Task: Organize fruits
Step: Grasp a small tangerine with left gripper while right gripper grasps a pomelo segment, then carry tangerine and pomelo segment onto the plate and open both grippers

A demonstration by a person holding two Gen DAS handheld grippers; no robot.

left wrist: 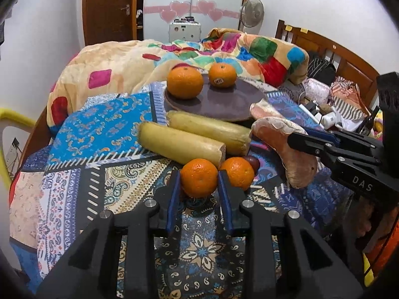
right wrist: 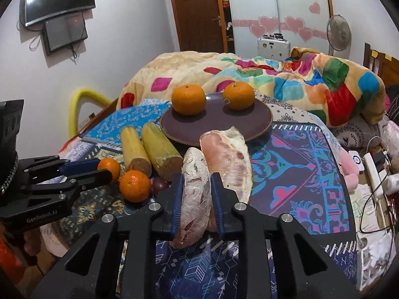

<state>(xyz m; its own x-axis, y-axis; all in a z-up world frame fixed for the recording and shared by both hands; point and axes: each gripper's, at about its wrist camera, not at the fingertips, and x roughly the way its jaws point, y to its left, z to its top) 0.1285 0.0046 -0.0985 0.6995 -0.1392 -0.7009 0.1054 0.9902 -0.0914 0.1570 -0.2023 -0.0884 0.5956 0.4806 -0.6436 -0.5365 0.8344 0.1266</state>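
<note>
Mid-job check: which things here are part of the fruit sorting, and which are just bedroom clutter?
Job:
- dark round plate with two oranges
- orange between left gripper fingers
- peeled pink pomelo segment in right gripper
- two yellow sugarcane pieces

Clutter:
- patchwork blanket
- standing fan
- wall television

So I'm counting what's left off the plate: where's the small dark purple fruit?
The dark purple fruit lies on the patterned cloth, tucked behind the loose orange, below the cut sugarcane ends and left of the pomelo segment.
</note>
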